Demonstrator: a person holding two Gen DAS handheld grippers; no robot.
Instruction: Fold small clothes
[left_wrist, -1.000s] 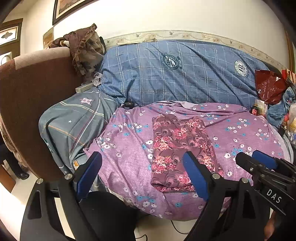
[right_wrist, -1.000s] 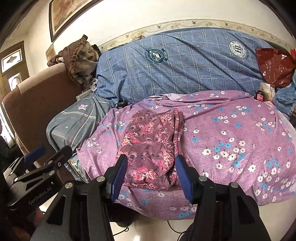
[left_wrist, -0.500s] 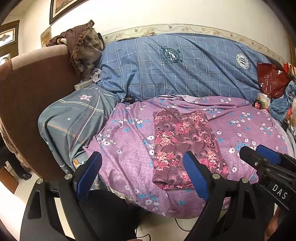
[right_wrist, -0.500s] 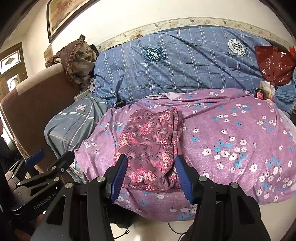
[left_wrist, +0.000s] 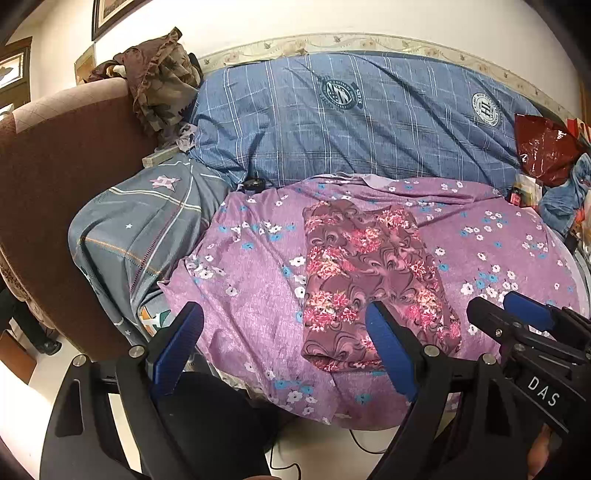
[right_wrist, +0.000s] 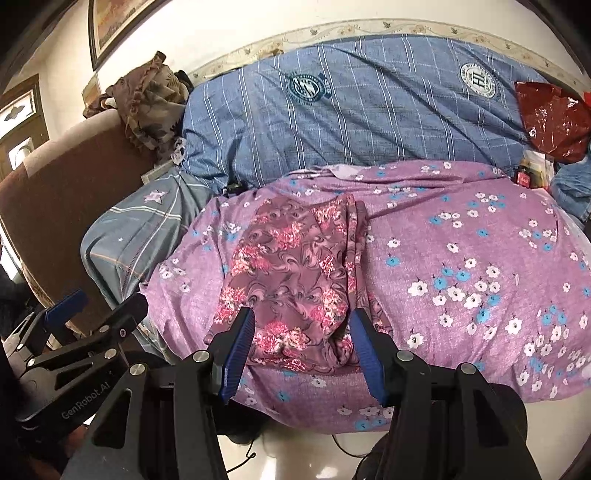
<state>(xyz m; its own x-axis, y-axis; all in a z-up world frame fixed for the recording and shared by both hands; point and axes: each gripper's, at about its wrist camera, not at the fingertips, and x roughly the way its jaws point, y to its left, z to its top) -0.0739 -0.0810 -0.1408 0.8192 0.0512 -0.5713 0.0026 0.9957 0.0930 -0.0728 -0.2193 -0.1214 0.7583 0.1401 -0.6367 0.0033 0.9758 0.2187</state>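
Note:
A maroon garment with pink flowers (left_wrist: 365, 273) lies folded lengthwise on the purple flowered bedsheet (left_wrist: 251, 280); it also shows in the right wrist view (right_wrist: 295, 273). My left gripper (left_wrist: 284, 350) is open and empty, hovering over the sheet's near edge, its right finger in front of the garment's near end. My right gripper (right_wrist: 301, 350) is open and empty, its jaws straddling the garment's near end from above the bed edge. Each gripper shows in the other's view: the right at the lower right (left_wrist: 517, 325), the left at the lower left (right_wrist: 92, 310).
A blue checked blanket (left_wrist: 362, 118) lies along the wall behind. A grey-blue pillow (left_wrist: 140, 229) rests against the brown headboard (left_wrist: 59, 177) at left. A brown cloth (left_wrist: 162, 85) hangs on the headboard. A red bag (left_wrist: 543, 147) and clutter sit at far right. Floor with cables lies below.
Both grippers have moved slightly closer to the bed and garment, which now looks larger. Both stay open and empty; the garment has not moved.

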